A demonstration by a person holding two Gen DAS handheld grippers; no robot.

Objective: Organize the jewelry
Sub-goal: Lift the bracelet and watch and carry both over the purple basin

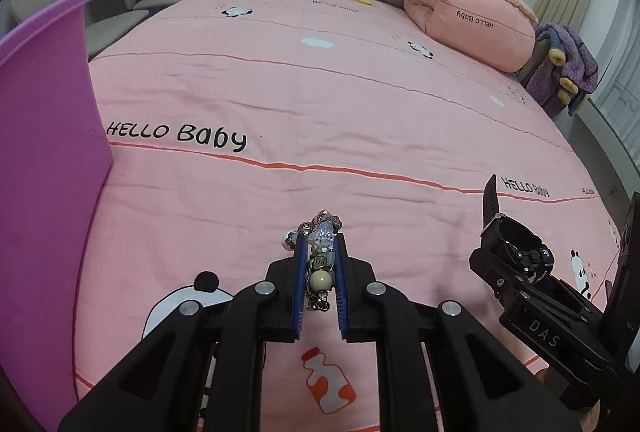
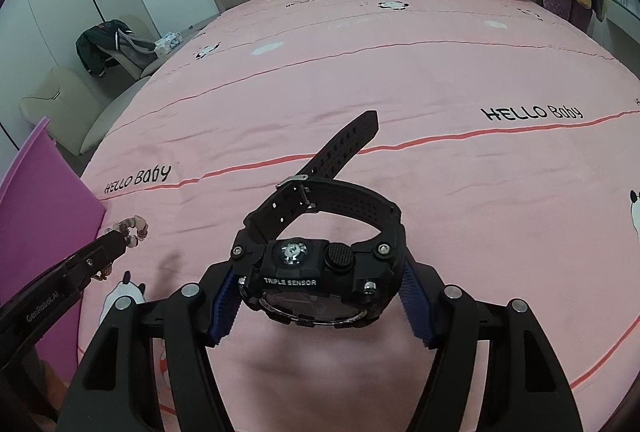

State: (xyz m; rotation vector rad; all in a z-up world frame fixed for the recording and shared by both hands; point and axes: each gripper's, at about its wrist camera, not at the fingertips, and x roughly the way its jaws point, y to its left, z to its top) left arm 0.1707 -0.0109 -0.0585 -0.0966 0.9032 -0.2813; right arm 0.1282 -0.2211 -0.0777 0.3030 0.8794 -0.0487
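We hold two pieces above the pink bed [image 1: 320, 92]. Left tool [image 1: 320, 244] is clamped on a bead bracelet [image 1: 318, 264] — beads stick out past its blue pads. Right tool [image 2: 316, 296] grips a black watch [image 2: 316, 272] by the case (strap buckled, tail pointing up). A purple box [image 1: 44, 152] stands at left, near the bracelet.

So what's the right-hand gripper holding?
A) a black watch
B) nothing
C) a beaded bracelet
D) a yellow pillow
A: the right gripper is shut on the black watch by its case, strap looping forward, while the beaded bracelet sits in the left gripper.
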